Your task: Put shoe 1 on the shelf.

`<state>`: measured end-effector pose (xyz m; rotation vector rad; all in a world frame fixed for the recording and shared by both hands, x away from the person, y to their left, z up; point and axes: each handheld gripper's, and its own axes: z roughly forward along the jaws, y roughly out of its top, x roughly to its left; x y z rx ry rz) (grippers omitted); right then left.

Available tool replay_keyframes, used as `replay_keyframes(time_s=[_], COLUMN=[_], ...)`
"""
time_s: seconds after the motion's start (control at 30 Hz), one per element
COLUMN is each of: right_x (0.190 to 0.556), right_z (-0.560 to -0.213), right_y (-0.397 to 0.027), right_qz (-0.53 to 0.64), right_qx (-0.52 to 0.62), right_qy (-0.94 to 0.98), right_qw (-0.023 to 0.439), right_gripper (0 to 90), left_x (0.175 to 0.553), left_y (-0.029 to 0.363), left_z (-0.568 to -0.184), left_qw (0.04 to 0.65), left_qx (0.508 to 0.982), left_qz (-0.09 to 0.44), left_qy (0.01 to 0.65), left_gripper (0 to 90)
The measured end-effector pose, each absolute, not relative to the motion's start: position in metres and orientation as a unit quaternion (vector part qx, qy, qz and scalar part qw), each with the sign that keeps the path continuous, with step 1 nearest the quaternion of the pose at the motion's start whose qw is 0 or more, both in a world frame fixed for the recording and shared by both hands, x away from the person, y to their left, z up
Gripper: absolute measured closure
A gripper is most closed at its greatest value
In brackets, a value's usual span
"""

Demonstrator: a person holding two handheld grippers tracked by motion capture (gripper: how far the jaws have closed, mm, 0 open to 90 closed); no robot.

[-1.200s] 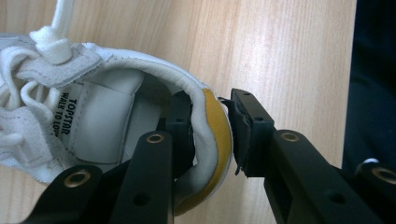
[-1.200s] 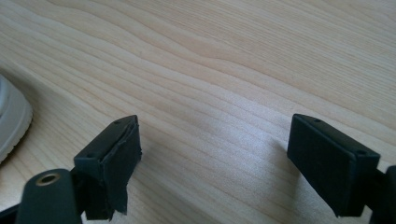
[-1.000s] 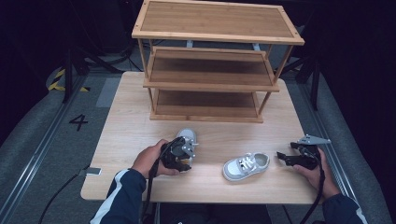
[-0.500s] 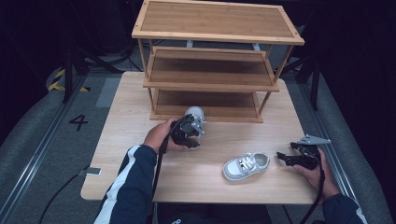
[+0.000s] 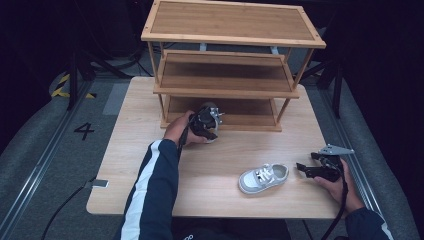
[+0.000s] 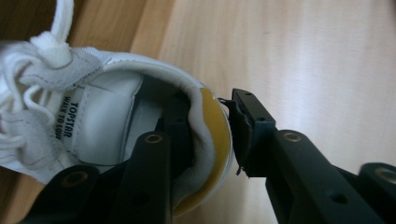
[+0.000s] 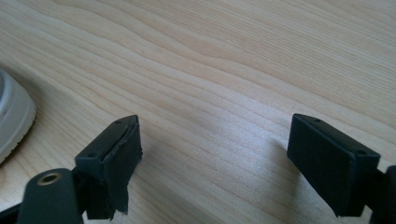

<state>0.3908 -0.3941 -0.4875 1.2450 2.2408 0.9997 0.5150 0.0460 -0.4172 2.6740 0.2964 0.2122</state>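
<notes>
Shoe (image 6: 93,116), pinched at its heel by our left gripper (image 5: 204,124), hung before the rack (image 5: 225,85) on the pale wooden table (image 5: 210,165); our right gripper (image 5: 320,169) stood spread

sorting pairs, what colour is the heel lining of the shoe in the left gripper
Mustard yellow, on the white shoe; clearest in the left gripper view.

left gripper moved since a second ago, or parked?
Yes. The left gripper, shut on a white sneaker, went from the table's near-centre up to the front of the wooden shelf rack's bottom tier.
</notes>
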Motion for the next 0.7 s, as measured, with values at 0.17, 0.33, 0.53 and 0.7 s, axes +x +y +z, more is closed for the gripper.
replay_keyframes(time_s=[0.17,0.33,0.53,0.7], right_x=[0.391,0.39,0.39,0.39], right_z=[-0.487,-0.487,-0.487,-0.487], right_y=[-0.394,-0.394,-0.394,-0.394], right_qz=[0.357,0.359,0.359,0.358], right_qx=[0.443,0.439,0.439,0.439], right_qy=[0.799,0.802,0.801,0.802], right_qw=[0.193,0.19,0.19,0.19], right_gripper=[18.4,18.5,18.4,18.4], left_x=[0.513,0.505,0.483,0.469], left_y=[0.048,0.06,0.078,0.092], left_z=[-0.419,-0.404,-0.4,-0.424], left_qw=[0.243,0.289,0.318,0.334], left_qx=[0.956,0.93,0.894,0.866], left_qz=[0.099,0.139,0.193,0.185], left_qy=[0.132,0.178,0.248,0.323], left_gripper=[62.0,41.0,28.4,21.2])
